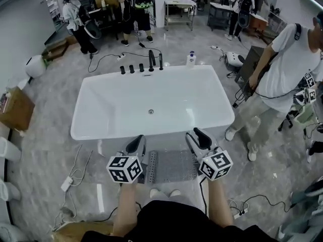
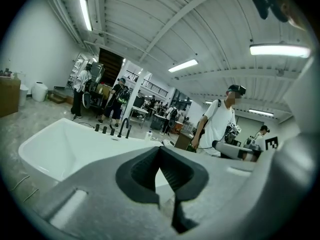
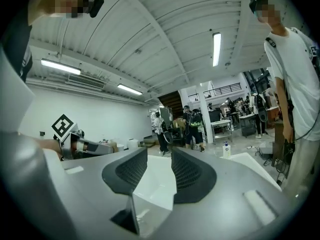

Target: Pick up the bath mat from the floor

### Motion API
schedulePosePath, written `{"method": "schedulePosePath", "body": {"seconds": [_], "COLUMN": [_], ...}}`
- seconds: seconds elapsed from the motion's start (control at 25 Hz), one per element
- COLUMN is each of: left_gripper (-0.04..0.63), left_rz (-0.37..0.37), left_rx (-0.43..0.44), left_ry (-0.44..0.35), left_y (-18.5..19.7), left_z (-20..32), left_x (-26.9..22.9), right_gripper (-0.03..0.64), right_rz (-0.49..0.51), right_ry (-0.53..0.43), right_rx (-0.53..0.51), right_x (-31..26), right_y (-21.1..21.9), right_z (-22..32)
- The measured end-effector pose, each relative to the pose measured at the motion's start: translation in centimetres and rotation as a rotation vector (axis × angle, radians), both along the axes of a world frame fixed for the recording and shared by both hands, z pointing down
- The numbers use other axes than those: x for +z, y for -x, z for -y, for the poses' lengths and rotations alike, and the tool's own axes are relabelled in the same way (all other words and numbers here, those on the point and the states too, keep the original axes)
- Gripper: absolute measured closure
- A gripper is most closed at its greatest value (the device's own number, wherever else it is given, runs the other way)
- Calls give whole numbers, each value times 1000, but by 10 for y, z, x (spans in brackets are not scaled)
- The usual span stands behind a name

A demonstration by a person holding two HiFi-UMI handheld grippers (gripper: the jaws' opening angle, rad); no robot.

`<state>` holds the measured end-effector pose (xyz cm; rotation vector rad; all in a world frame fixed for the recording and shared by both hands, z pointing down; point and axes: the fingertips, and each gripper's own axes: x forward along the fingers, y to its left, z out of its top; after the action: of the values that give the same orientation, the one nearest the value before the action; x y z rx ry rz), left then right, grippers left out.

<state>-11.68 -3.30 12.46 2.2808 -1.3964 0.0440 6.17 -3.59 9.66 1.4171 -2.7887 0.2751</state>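
Holding left tongs, right tongs over bath mat

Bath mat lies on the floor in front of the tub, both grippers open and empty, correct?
Not both: the left gripper view shows the left gripper shut and empty. The right gripper is open and empty, and the bath mat lies on the floor in front of the tub.

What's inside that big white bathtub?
Only a small round drain shows on the floor of the bathtub. The rest of the basin looks empty. The inner wall nearest the person, just below the rim, cannot be seen from this angle.
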Motion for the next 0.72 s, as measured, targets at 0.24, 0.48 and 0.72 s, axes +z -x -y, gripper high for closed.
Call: {"method": "schedulePosePath", "body": {"seconds": [0.24,0.48,0.72], "left_gripper": [594,591,539], "left_rz": [8,24,87], "left_rx": [37,97,125], "left_ry": [79,189,276], "left_y": [23,18,-2], "left_z": [11,6,0], "left_x": [36,88,147], "right_gripper": [471,471,471], "right_rz": [-19,-34,-54], "right_ry": [64,162,255], "right_rx": [50,109,110], "right_x": [29,72,129], "right_y": [13,3,-20], "right_z": [10,2,-2]}}
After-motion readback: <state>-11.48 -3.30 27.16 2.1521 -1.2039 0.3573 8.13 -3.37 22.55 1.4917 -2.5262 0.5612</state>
